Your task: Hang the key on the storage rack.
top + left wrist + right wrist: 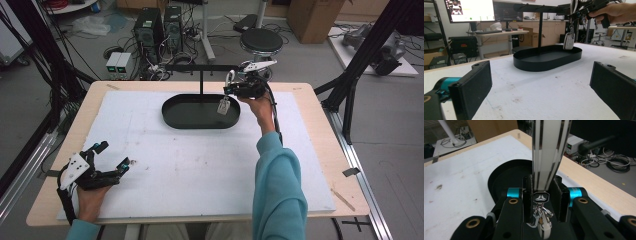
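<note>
Above the black tray (172,117), the right gripper (235,87) clamps a white-strapped silver key fob (223,106).

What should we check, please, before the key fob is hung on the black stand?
1. Right tool shut on the white strap: ok.
2. Key fob hanging free above the black tray: ok.
3. Strap loop lined up with a peg on the stand's bar: cannot tell.
4. Left tool open, resting well away from the tray: ok.
5. White mat between the tools free of clutter: ok.
</note>
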### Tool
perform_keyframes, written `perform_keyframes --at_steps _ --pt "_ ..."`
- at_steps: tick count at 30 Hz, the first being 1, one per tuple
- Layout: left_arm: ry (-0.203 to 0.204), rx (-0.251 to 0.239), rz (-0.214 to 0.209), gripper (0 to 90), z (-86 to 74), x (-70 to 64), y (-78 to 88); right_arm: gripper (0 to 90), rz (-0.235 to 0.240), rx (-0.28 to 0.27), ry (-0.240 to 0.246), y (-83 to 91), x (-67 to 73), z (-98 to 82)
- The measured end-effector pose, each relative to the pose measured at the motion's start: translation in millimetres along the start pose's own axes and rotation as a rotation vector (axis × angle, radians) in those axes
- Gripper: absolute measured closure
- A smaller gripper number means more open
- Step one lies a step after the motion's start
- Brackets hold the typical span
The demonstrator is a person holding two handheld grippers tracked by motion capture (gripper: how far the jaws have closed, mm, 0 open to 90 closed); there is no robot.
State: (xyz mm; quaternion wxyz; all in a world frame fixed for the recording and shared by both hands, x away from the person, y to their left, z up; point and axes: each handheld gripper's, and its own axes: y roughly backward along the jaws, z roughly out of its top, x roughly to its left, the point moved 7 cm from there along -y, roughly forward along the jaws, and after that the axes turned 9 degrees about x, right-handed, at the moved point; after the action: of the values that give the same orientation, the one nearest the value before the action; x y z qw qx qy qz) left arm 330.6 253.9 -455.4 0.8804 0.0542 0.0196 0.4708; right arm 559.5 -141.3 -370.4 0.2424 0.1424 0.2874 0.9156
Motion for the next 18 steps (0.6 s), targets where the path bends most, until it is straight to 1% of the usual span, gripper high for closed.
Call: perform_keyframes --at_steps 7,8,12,14,15,16,18 --pt "0.000 0.000 0.000 4.5 0.0 0.0 0.0 74.5 -0.004 -0.011 -0.011 -4.2 -8.7 -3.7" --pt "0.000 0.000 0.001 4.5 0.0 0.0 0.0 74.5 0.006 -0.009 -0.019 -4.3 -8.5 -4.3" --pt "-0.001 0.001 0.001 4.5 0.0 0.0 0.0 74.5 0.005 -0.012 -0.008 -7.0 -11.1 -4.5" --pt "-0.001 0.000 0.001 4.5 0.0 -0.1 0.0 74.5 0.009 -0.012 -0.015 -7.7 -10.5 -4.2" --pt "-0.001 0.001 0.001 4.5 0.0 -0.1 0.1 74.5 -0.003 -0.021 -0.011 -8.2 -12.3 -3.5" --pt "-0.001 0.001 0.001 4.5 0.0 -0.1 0.1 74.5 0.001 -0.017 -0.024 -7.9 -12.2 -4.2" --pt "-0.001 0.001 0.000 4.5 -0.1 -0.3 0.2 74.5 -0.004 -0.021 -0.024 -8.6 -14.1 -4.5"
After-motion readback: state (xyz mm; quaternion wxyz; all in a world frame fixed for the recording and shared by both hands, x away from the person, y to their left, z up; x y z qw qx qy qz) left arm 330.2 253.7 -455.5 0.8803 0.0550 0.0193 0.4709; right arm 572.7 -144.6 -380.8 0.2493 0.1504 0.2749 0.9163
